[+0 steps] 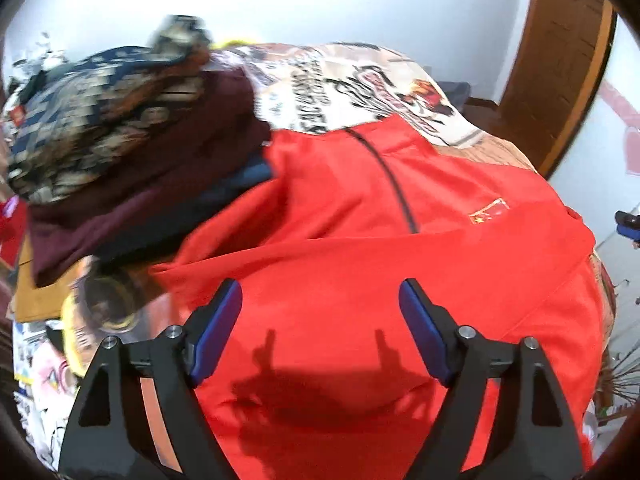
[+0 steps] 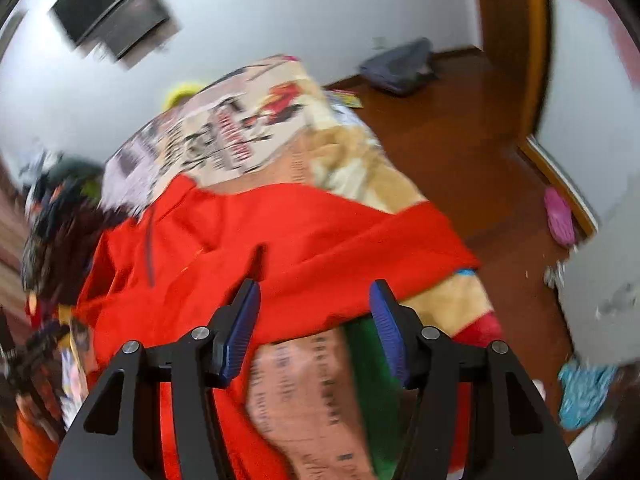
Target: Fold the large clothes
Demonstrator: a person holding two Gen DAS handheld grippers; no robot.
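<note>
Your left tool (image 1: 321, 292) hangs above a red jacket (image 1: 380, 240), its two blue-padded fingers (image 1: 218, 332) spread wide with nothing between them. The pads do not touch the cloth; their shadow falls on the red fabric just below. The jacket lies spread across a bed covered by a printed blanket (image 1: 340, 80) with dark lettering and cartoon figures. A dark zip (image 1: 394, 184) runs down from the collar, and a small yellow badge (image 1: 490, 210) sits on the chest to the right of it. To the left of the jacket, touching its edge, is a pile of clothes (image 1: 132, 148): a patterned blue and tan piece on top, maroon and navy pieces under it.

Your right tool (image 2: 314, 300) is also open, though less wide, and it holds nothing. It hangs over the near right edge of the jacket (image 2: 280, 248), where the red cloth ends and the blanket (image 2: 304, 392) shows beneath, pink with rows of print, with a green patch beside it. This view is blurred, so I cannot tell whether the pads brush the fabric.

Beyond the bed you have a white wall (image 2: 280, 8), a dark screen (image 2: 112, 12) mounted on it, a brown wooden floor (image 2: 460, 140) with a grey bag (image 2: 400, 66) near the wall, and a wooden door frame (image 2: 520, 40) on the right.
</note>
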